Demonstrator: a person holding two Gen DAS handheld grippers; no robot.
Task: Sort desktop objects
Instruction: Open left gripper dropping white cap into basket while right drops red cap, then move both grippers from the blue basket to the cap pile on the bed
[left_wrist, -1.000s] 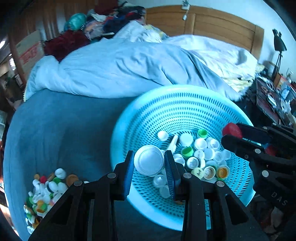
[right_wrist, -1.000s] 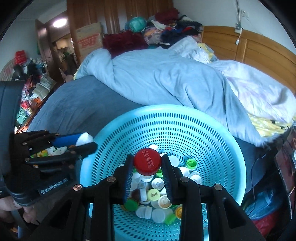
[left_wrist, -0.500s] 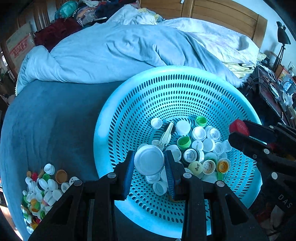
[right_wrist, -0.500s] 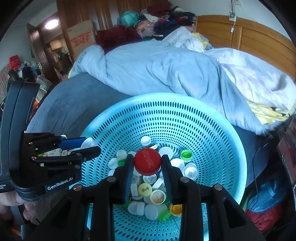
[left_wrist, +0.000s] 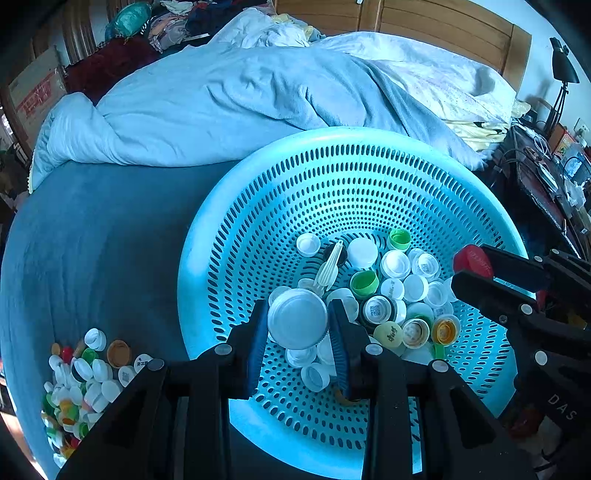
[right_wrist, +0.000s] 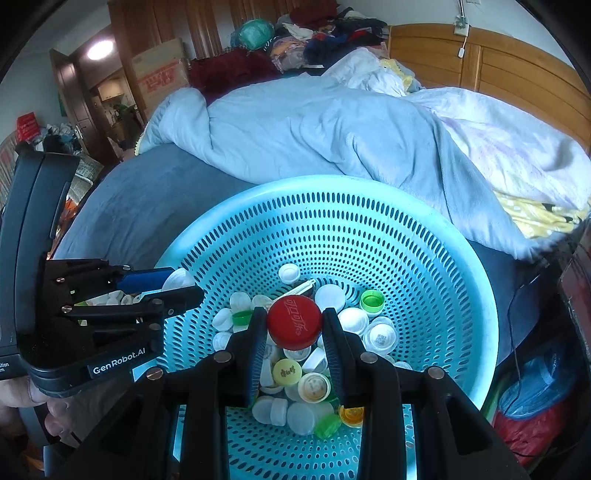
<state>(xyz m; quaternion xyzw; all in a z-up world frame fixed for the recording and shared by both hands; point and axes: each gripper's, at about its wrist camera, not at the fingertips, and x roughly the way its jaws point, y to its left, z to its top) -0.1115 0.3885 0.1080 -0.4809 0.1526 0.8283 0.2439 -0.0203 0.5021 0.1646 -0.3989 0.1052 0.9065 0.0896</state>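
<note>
A round turquoise perforated basket (left_wrist: 280, 206) (right_wrist: 436, 258) sits on the blue bed, its bottom covered with several bottle caps, mostly white, some green and yellow. My left gripper (left_wrist: 298, 325) is shut on a large white cap (left_wrist: 297, 323), held over the basket's near side. My right gripper (right_wrist: 294, 325) is shut on a red cap (right_wrist: 294, 323) above the cap heap; that same red cap (left_wrist: 472, 260) shows at the right of the left wrist view. In the right wrist view the left gripper (right_wrist: 177, 286) is at the left with its white cap (right_wrist: 177, 278).
A loose pile of mixed caps (left_wrist: 81, 373) lies on the blue sheet left of the basket. A rumpled pale blue duvet (left_wrist: 236, 99) fills the bed behind. A dark cluttered desk (left_wrist: 546, 177) stands at the right. A person's hand (right_wrist: 22, 395) holds the left gripper.
The left gripper has moved down and in over the basket with the white cap. The right gripper has tipped down toward the cap heap, still holding the red cap.
</note>
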